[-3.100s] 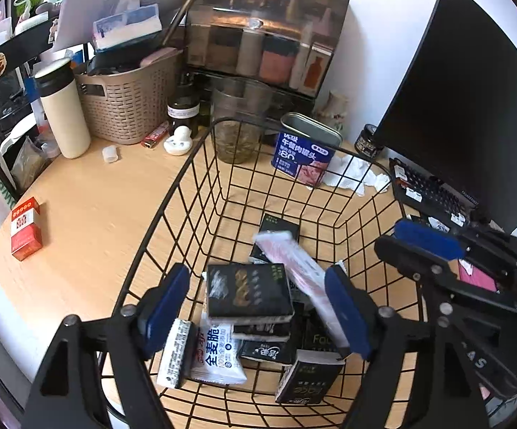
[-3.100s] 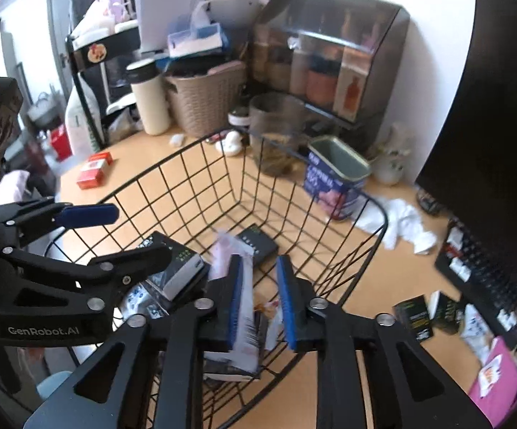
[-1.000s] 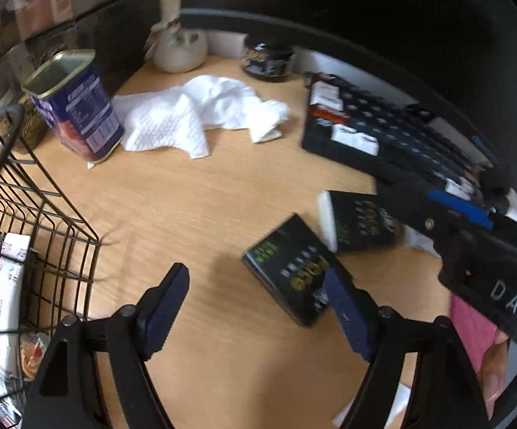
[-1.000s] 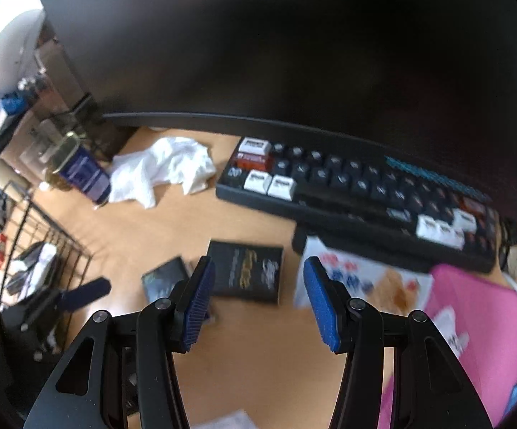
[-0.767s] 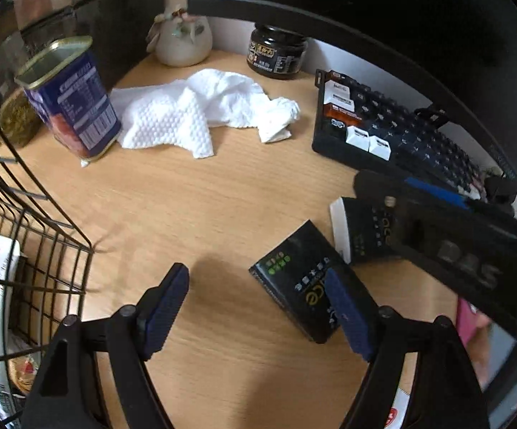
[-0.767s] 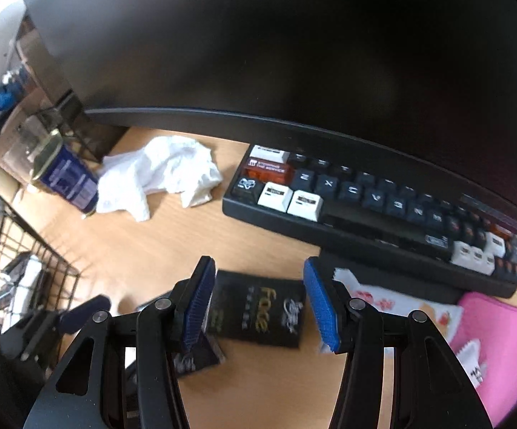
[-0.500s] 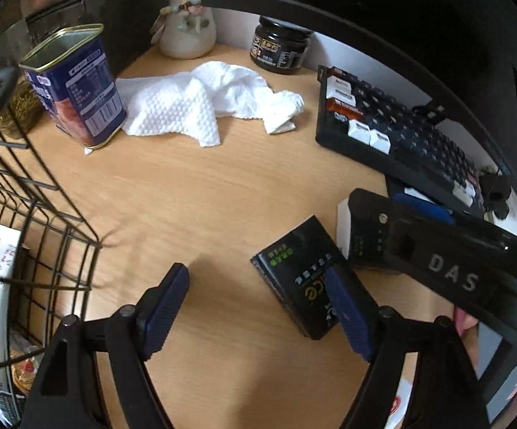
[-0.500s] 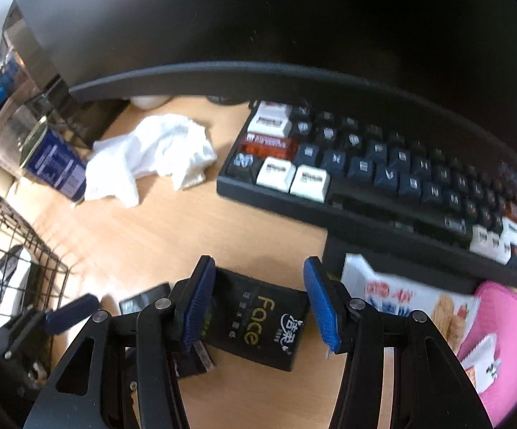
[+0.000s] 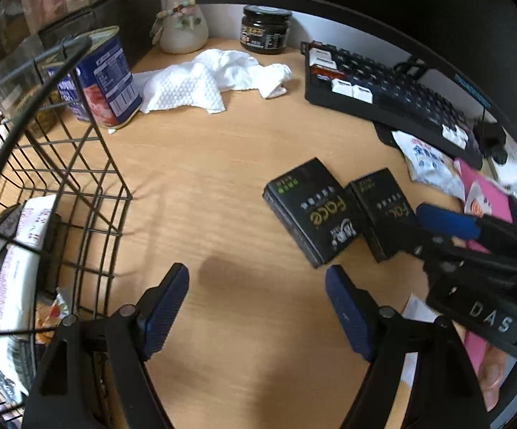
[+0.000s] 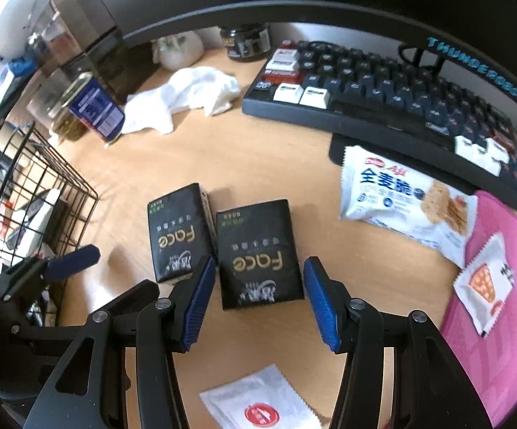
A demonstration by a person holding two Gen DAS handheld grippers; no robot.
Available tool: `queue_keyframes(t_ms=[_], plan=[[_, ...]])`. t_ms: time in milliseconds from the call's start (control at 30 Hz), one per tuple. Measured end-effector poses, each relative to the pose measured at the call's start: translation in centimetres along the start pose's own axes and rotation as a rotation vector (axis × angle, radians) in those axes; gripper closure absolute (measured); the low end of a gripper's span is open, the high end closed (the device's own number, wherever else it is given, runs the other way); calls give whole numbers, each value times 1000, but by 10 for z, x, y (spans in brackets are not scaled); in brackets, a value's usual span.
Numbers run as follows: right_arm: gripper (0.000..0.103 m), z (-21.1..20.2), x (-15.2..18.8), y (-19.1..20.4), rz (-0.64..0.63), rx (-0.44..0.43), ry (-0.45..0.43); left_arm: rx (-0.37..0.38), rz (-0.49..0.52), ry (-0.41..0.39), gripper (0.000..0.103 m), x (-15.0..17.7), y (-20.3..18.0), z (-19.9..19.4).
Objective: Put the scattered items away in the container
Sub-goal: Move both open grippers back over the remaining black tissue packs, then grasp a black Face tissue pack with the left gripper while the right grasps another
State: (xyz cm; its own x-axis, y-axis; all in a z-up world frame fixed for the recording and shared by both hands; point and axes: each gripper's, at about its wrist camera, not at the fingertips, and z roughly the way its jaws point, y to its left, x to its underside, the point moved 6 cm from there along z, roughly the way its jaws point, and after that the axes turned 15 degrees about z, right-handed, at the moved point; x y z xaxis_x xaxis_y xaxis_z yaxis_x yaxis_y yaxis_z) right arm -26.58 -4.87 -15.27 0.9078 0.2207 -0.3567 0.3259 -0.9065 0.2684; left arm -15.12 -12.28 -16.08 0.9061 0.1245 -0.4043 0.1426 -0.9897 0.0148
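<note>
Two black tissue packs are seen side by side on the desk. The right pack (image 10: 260, 250) lies between the half-open jaws of the right gripper (image 10: 256, 296), untouched. The left gripper (image 9: 256, 307) is spread wide over bare wood, near the left pack (image 9: 312, 211). The wire basket (image 9: 90, 186) stands at the far left.
</note>
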Motion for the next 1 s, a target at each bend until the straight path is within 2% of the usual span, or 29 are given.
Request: queue_keyframes(t_ms=[133, 267, 367, 567, 633, 700, 800, 867, 1000], plan=[[51, -17, 3, -4, -24, 20, -52, -28, 32, 5, 22, 4, -3, -4], [51, -10, -2, 6, -66, 43, -59, -35, 40, 18, 22, 8, -3, -1], [51, 5, -7, 10, -71, 51, -38, -13, 20, 26, 22, 10, 2, 0], [51, 13, -11, 11, -65, 11, -2, 52, -56, 19, 23, 7, 8, -1], [51, 13, -9, 9, -60, -2, 6, 63, -35, 30, 22, 5, 4, -1], [50, 17, -7, 7, -46, -14, 35, 38, -16, 25, 22, 5, 1, -2], [51, 18, -7, 10, -100, 40, 1, 11, 5, 38, 22, 7, -2, 0], [55, 18, -6, 9, -109, 69, -8, 26, -9, 38, 22, 7, -2, 1], [56, 8, -6, -5, -59, 54, -7, 58, -59, 11, 22, 0, -1, -4]])
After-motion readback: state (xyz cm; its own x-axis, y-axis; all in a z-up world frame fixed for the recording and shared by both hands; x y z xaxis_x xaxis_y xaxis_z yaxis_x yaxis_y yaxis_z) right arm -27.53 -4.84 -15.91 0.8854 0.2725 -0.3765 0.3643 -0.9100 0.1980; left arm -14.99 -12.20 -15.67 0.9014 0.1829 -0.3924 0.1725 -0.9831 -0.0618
